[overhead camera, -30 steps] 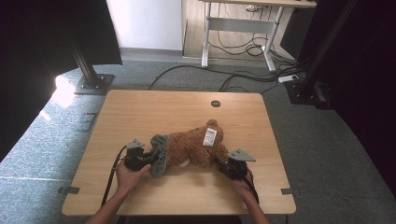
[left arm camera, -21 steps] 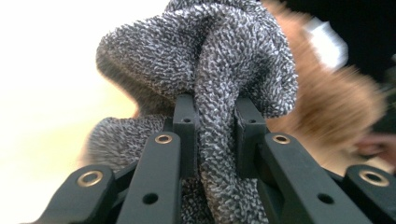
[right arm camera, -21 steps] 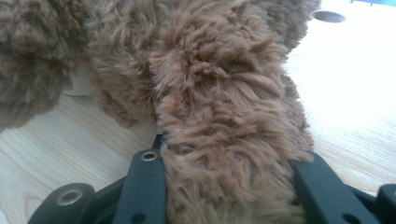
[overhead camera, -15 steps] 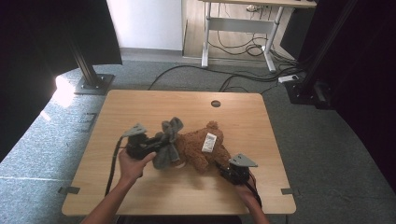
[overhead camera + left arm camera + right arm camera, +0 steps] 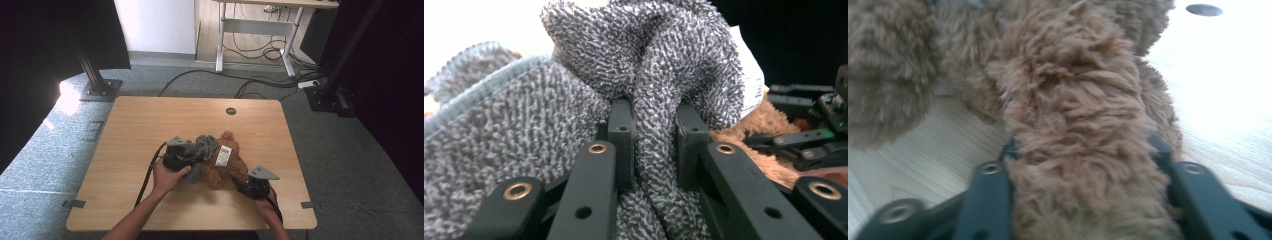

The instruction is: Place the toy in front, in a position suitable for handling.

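A brown plush bear with a white tag lies on the wooden table. My left gripper is shut on a fold of grey knitted cloth, lifted against the bear's left side. In the left gripper view, the cloth bunches between the left gripper jaws. My right gripper sits low at the bear's near right. Its jaws have just been opening, and a furry limb lies loosely between them in the right gripper view.
A round cable hole sits near the table's far edge. Black stands and floor cables lie beyond the table. The right gripper's body appears behind the cloth in the left gripper view.
My left gripper has carried the grey cloth up and to the right, onto the bear. The right gripper has stayed at the bear's near right side.
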Demonstrator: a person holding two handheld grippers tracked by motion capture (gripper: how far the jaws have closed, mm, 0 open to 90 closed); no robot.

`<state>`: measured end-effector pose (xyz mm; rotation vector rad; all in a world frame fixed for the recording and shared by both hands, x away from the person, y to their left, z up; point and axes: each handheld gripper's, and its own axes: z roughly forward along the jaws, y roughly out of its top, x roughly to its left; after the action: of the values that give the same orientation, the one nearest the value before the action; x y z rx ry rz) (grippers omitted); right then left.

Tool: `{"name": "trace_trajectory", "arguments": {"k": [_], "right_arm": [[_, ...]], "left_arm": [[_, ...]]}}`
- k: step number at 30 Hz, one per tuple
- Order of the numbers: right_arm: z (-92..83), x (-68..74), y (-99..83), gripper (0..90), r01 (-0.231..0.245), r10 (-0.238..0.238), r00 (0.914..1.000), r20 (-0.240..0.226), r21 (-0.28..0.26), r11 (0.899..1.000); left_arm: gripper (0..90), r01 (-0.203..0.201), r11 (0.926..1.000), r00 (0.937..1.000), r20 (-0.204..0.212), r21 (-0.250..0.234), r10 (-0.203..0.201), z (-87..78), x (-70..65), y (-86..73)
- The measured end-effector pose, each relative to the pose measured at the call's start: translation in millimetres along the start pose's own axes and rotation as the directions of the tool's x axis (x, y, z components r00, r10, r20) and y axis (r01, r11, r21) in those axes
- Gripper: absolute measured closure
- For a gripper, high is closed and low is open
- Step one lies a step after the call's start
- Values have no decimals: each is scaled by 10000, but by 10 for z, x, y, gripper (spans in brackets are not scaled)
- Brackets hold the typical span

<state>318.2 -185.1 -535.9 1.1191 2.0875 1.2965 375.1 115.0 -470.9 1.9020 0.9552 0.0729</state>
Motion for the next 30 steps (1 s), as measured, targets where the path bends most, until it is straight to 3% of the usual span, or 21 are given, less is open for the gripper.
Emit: {"name": "trace_trajectory", "arguments": {"k": [5,12,18,21,23,30], "right_arm": [[-100,-42,95,331,-448,443,9985,-310,-181,9988],[-189,-98,300,249,-686,649,9961,-596,-635,9956],[78,-24,387,225,-399,434,9934,-1062,345,9986],[192,29,342,407,-449,512,9874,-1497,450,9980],[209,87,314,485,-170,222,9919,-1250,429,9989],[192,107,236,560,-79,138,9928,-1187,501,9987]], "left_arm": [[741,-121,9999,9999,-81,-35,121,-18,-11,-46],[743,-130,9998,9999,1,-134,130,-36,-13,-110],[743,-170,9997,9999,1,-182,170,-69,-18,-154],[743,-140,9996,9999,-55,-226,139,-103,6,-193],[743,-116,9997,9999,-38,-224,116,-132,27,-215],[744,-234,9994,9996,-144,-251,230,-231,33,-271]]}}
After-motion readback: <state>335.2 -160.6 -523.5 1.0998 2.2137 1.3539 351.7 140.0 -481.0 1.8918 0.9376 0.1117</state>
